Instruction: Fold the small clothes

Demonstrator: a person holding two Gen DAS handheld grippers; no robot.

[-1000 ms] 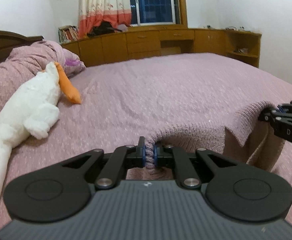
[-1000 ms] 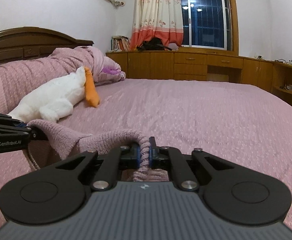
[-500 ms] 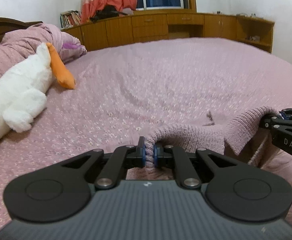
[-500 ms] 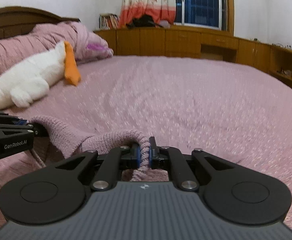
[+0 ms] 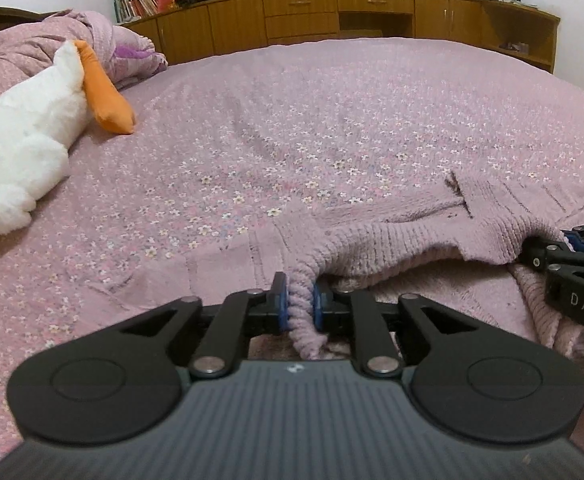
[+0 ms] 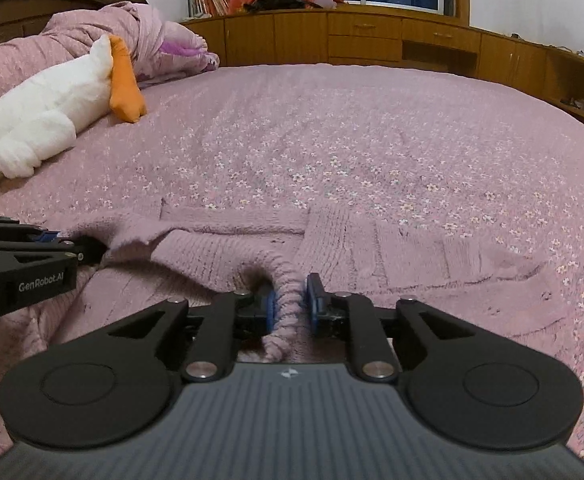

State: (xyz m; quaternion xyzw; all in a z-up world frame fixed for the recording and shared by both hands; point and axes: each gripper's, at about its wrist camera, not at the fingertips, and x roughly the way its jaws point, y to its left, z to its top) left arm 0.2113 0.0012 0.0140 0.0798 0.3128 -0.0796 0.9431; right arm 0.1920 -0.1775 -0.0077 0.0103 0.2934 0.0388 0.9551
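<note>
Bed (image 5: 332, 112): wide, covered by a mauve bedspread printed with small white flowers, lightly creased ahead of the tongs.

Lying on it:
- Knitted mauve sweater (image 5: 432, 216), spread just ahead of both tongs, its near edge lifted off the spread.
- White plush goose (image 6: 51, 108) with an orange beak, far left of the tongs, stretched toward the headboard.
- Bunched pink quilt (image 6: 91, 28), beyond the goose at the head end.

Sweater (image 5: 412, 236) lowered onto bed (image 5: 292, 120) (earlier lifted); both grippers' fingers slightly parted.
</note>
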